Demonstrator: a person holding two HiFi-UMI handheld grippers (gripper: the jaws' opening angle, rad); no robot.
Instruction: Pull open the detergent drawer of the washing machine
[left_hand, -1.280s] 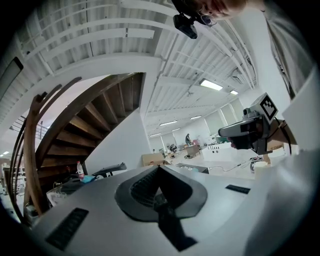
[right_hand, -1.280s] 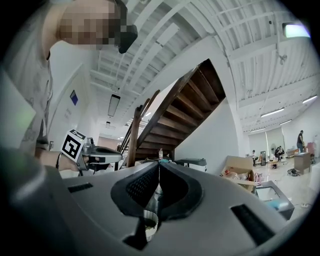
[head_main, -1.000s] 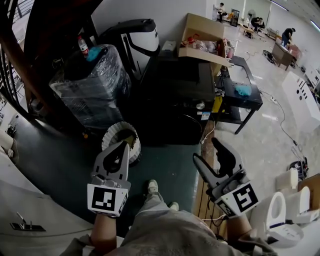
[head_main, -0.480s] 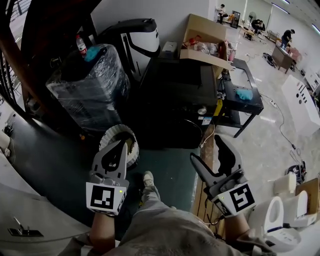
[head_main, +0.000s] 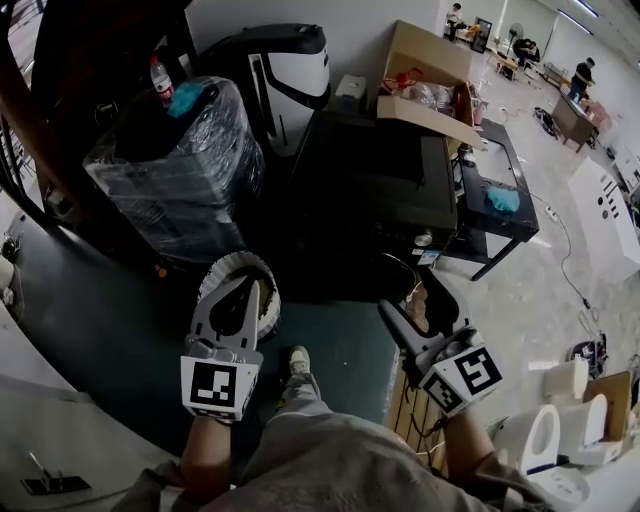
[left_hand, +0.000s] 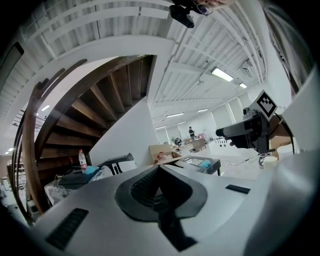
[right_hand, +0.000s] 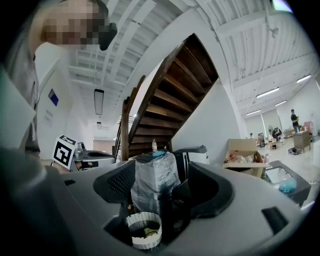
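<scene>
Head view: the dark washing machine (head_main: 370, 190) stands far, its detergent drawer too dark to see. The right gripper (head_main: 405, 293), empty, has just been opening wide, probably for the drawer; the left gripper (head_main: 243, 292) is closed.
</scene>
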